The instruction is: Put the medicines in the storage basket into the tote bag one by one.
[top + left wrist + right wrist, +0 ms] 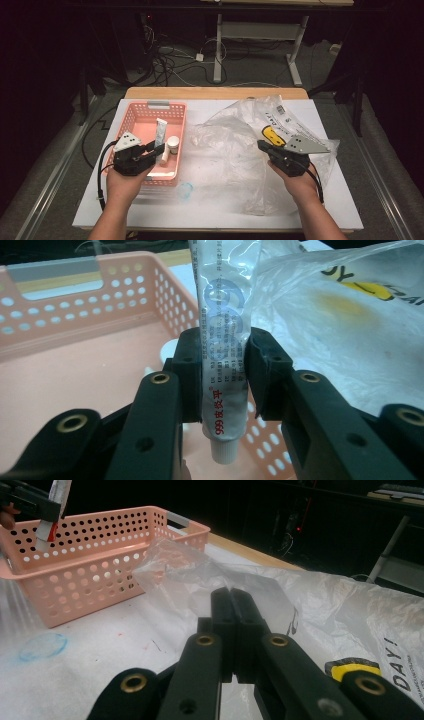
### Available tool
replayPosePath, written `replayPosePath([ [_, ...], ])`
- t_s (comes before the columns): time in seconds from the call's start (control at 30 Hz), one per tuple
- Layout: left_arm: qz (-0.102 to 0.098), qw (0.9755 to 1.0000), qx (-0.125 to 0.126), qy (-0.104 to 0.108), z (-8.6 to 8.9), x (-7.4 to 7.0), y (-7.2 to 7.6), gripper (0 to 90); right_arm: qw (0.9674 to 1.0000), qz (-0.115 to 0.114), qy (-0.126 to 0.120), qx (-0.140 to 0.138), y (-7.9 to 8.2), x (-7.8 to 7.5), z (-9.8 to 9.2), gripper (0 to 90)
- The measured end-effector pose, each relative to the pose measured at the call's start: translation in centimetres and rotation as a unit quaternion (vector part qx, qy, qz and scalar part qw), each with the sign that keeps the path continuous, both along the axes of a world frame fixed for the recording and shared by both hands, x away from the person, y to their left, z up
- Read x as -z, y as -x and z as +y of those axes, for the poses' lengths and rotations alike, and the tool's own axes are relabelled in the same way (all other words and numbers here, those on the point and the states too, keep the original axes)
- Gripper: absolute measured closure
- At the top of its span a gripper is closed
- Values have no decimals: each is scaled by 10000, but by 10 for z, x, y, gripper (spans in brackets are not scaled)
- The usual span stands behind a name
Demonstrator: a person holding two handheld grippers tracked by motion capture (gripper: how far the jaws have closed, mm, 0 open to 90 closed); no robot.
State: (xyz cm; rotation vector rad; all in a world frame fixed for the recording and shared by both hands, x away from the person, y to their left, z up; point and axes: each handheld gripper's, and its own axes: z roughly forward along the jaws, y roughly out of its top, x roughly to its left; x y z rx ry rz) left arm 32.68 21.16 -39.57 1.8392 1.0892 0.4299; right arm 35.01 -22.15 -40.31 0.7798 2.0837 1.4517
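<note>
White tabletop (pixel 220 210) carries a pink basket (pixel 131 117), above which the left gripper (pixel 224 371) clamps a tube (pixel 224 365) between its fingers, cap down, not yet released, while the right gripper (pixel 231 597), jaws shut empty, rests on the plastic bag (pixel 320 600).

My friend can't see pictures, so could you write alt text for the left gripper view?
Two black jaws of the left gripper clamp a silver-white ointment tube with red lettering, cap end down, above a pink perforated plastic basket. A crinkled clear plastic bag lies to the right.
</note>
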Motion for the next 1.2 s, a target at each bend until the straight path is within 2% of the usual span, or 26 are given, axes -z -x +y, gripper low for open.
replayPosePath([
  [0.23,-13,9996,217,200,-11,-6,2,681,10000,-1,-8,3,0,-1,-1,900],
  [0.53,-1,9981,599,174,-36,-5,7,681,10000,11,11,-19,0,0,0,900],
  [0.67,72,9962,839,222,-49,-2,10,681,10000,-3,-9,-15,0,0,0,900],
  [0.9,185,9936,1089,229,-69,6,11,681,10000,2,-20,-15,1,0,0,900],
  [1.2,335,9890,1436,93,-95,20,14,681,10000,-32,-22,-30,2,-2,0,900],
])
